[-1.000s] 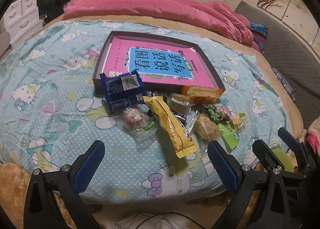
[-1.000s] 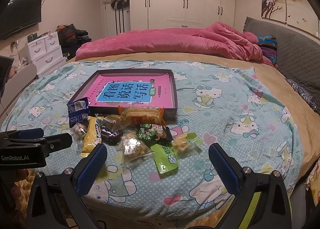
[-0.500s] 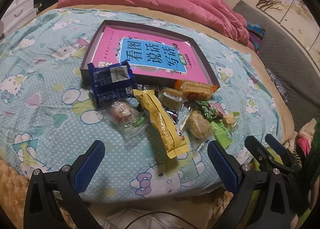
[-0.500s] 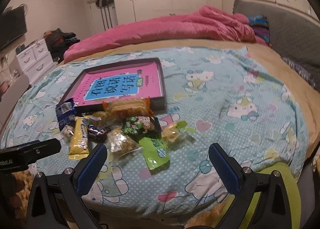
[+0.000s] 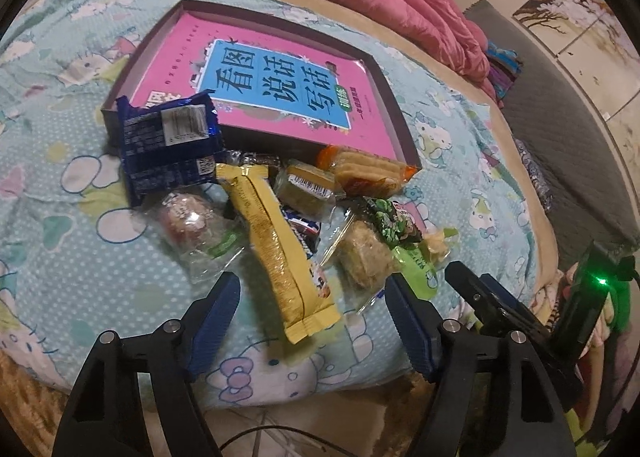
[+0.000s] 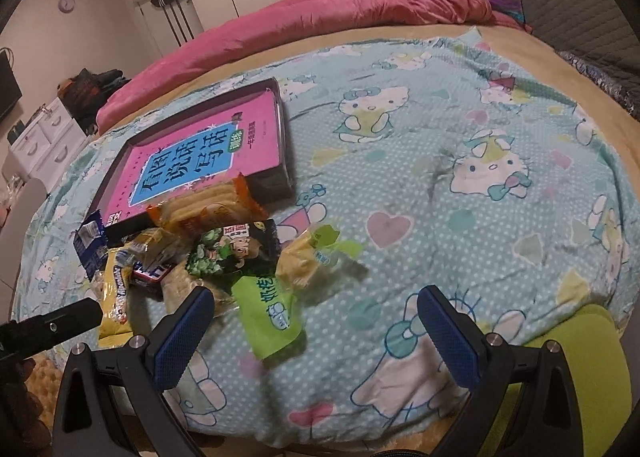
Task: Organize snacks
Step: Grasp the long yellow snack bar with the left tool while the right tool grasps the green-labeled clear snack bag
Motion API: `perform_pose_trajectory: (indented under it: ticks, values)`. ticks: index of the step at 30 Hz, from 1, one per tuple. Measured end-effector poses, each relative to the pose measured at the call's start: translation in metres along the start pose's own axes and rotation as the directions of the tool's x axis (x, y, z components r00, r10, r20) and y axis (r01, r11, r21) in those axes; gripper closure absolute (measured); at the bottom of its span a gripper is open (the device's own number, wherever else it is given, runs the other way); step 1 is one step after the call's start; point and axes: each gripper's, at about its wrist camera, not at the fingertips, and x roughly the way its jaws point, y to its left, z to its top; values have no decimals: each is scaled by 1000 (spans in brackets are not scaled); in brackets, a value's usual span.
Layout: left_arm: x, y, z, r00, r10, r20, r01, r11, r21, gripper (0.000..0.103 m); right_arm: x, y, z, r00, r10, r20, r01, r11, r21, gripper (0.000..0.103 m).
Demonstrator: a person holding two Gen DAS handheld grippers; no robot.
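While its jaws are closing with nothing pressed between them, the left gripper (image 5: 310,313) frames a long yellow plastic snack bar wrapper (image 5: 278,253) at lower centre. Spread wide and empty, the right gripper (image 6: 316,331) hovers beside a light-green foil snack pouch (image 6: 266,315).

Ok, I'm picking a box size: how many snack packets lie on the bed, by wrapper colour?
Blue plastic packet: 1
Long yellow packet: 1
Orange biscuit packet: 1
Dark green packet, light green packet: 2
Clear wrappers (round pastry, square cake, crumbly cake, yellow sweet): 4
Small dark bar: 1
Total: 10
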Motion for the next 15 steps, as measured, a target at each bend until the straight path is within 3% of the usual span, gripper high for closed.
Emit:
perform_pose_trajectory:
  ticks: [4, 7, 15]
  values:
    - [10, 2, 4, 999, 18, -27, -18, 1000, -10, 27, 8, -4, 3, 1000, 8, -18, -8, 1000, 15, 1]
    - [18, 3, 6, 999, 24, -47, -25, 999, -19, 38, 13, -2, 6, 1000, 7, -16, -7, 1000, 1, 8]
    - [28, 1, 11, 998, 29, -58, -30, 999, -33, 40, 38, 9, 14, 998, 25, -55, -29, 997, -73, 48]
